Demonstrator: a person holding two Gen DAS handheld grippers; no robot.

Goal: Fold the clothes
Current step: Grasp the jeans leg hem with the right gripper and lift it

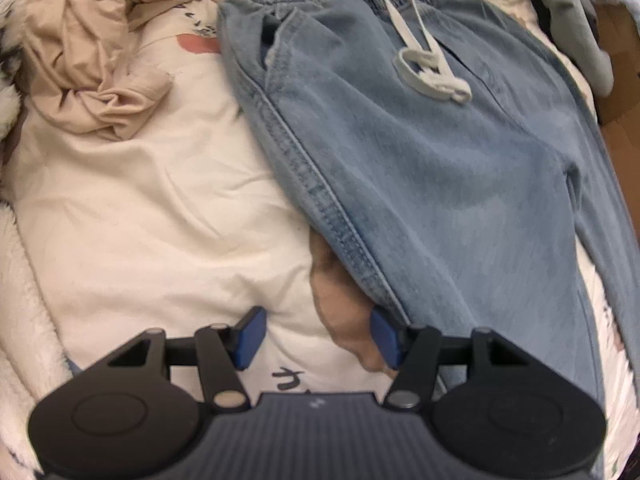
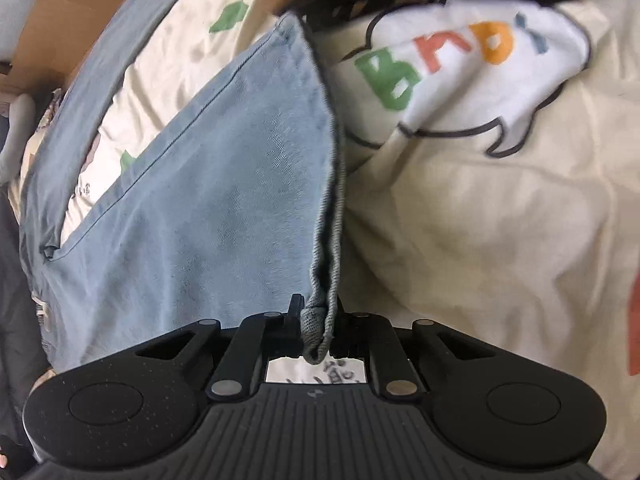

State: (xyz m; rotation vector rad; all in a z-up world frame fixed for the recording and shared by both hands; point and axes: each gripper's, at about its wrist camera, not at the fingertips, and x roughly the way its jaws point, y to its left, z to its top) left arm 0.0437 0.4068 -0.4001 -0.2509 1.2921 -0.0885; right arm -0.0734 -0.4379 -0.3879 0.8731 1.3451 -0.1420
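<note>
Light blue jeans (image 1: 420, 152) with an elastic waistband and a white drawstring (image 1: 428, 68) lie spread on the bed in the left wrist view, waist at the top. My left gripper (image 1: 316, 340) is open and empty, low over the bedding, its right pad at the jeans' side seam. In the right wrist view my right gripper (image 2: 318, 322) is shut on the hem of a jeans leg (image 2: 224, 184), which hangs lifted and stretched away from it.
A crumpled beige garment (image 1: 92, 60) lies at the upper left on the cream printed duvet (image 1: 140, 208). The duvet (image 2: 480, 200) shows coloured letters in the right wrist view. A cardboard box (image 2: 80, 8) and a grey object (image 1: 576, 32) stand at the bed's edge.
</note>
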